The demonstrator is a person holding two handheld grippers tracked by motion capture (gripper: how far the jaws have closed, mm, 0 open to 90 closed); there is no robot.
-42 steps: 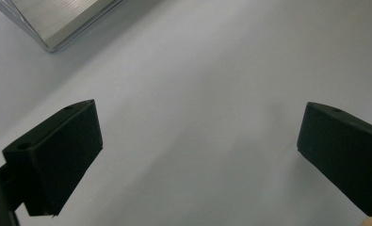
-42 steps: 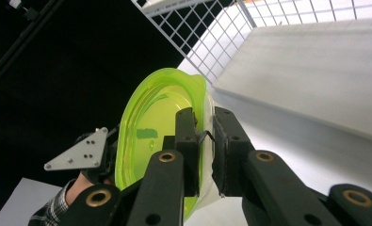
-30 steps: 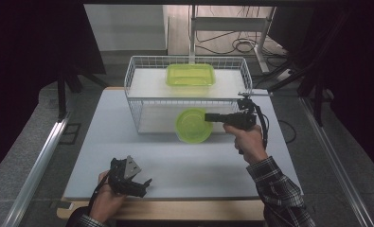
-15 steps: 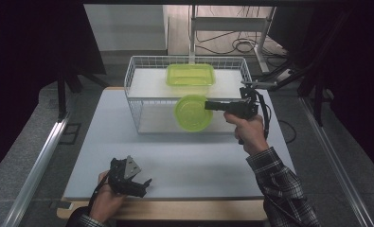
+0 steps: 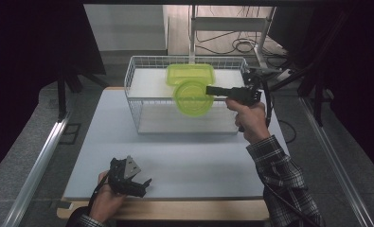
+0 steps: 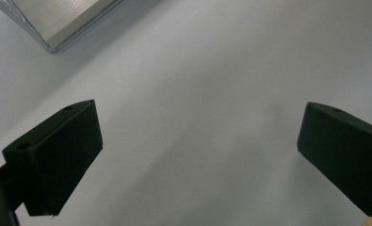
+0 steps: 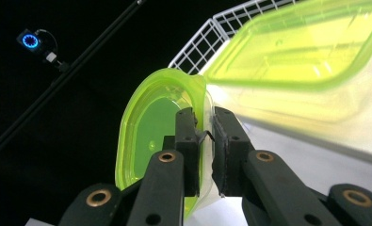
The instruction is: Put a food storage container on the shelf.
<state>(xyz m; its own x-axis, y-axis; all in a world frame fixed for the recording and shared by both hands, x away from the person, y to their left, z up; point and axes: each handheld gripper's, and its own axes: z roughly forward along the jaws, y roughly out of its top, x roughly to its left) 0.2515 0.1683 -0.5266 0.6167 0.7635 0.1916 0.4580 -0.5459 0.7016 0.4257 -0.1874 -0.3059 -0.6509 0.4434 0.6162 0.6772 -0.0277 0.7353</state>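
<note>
While the right gripper (image 5: 212,90) clamps the rim of a round green container (image 5: 192,98) at upper centre of the frame, held on edge above the wire basket (image 5: 137,101), a rectangular green container (image 5: 190,74) sits behind. Keeping the pinch firm and lowering gently should avoid snagging the wires. Lower left, the left gripper (image 5: 144,184) rests wide open and empty on the surface (image 5: 199,161).

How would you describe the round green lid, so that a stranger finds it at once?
Start at the white wire basket at the table's far edge. In front of its right half the right gripper pinches the round lid by its rim, upright in the air. The other green piece, the container inside the basket, is rectangular.
</note>
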